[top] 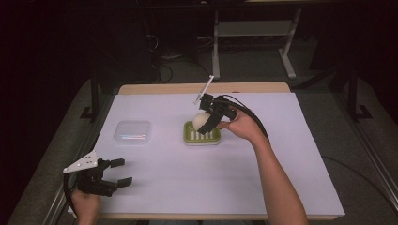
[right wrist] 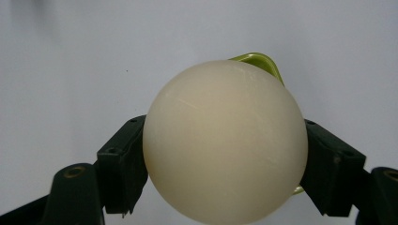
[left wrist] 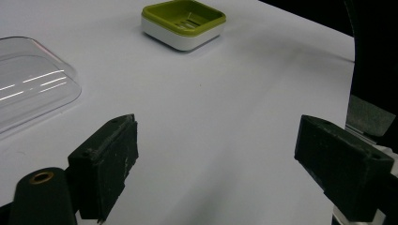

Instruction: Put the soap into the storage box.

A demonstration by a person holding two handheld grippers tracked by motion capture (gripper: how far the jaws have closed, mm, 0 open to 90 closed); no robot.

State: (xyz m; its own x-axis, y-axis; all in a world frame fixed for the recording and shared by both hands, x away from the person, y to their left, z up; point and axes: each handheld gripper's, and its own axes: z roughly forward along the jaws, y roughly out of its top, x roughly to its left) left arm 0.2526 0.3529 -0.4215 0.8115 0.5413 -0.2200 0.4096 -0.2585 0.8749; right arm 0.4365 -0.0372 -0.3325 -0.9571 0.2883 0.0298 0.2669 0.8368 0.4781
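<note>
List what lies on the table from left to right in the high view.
left gripper → clear plastic lid → cream ball held in the right gripper above the green soap dish; the ball, gripper and dish overlap, so they share one place.

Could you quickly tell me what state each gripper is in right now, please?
Left gripper: open, holding nothing, low over the white table.
Right gripper: closed on the round cream ball, above the green soap dish.
</note>
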